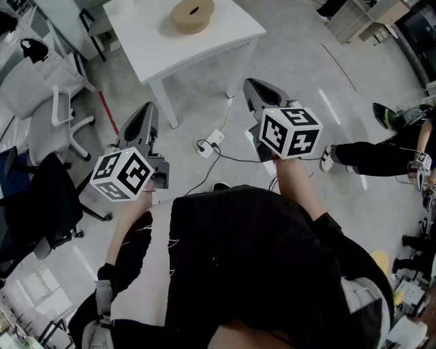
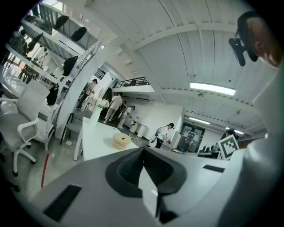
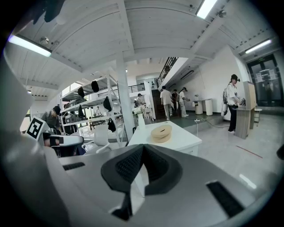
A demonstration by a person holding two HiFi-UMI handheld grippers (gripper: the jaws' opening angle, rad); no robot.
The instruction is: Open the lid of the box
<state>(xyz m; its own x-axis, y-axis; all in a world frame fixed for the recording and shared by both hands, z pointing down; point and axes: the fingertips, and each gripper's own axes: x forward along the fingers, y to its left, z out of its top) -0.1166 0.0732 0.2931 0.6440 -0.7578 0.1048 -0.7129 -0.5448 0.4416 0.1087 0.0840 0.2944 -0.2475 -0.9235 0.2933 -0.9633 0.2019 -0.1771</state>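
A round tan box [image 1: 192, 15] with its lid on sits on a white table [image 1: 146, 41] at the top of the head view, well ahead of both grippers. My left gripper [image 1: 145, 112] is held over the floor, short of the table's near corner, jaws shut and empty. Held likewise in the air, my right gripper [image 1: 253, 85] is to the right of the table leg, shut with nothing in it. The left gripper view shows the box [image 2: 121, 140] far beyond the closed left gripper [image 2: 143, 153]. In the right gripper view the box [image 3: 161, 132] lies beyond the closed right gripper [image 3: 143, 150].
A white office chair [image 1: 48, 116] and a black chair [image 1: 34, 204] stand at the left. A power strip with cables [image 1: 214, 140] lies on the floor between the grippers. Another person's leg [image 1: 381, 153] reaches in at the right. Several people stand far off.
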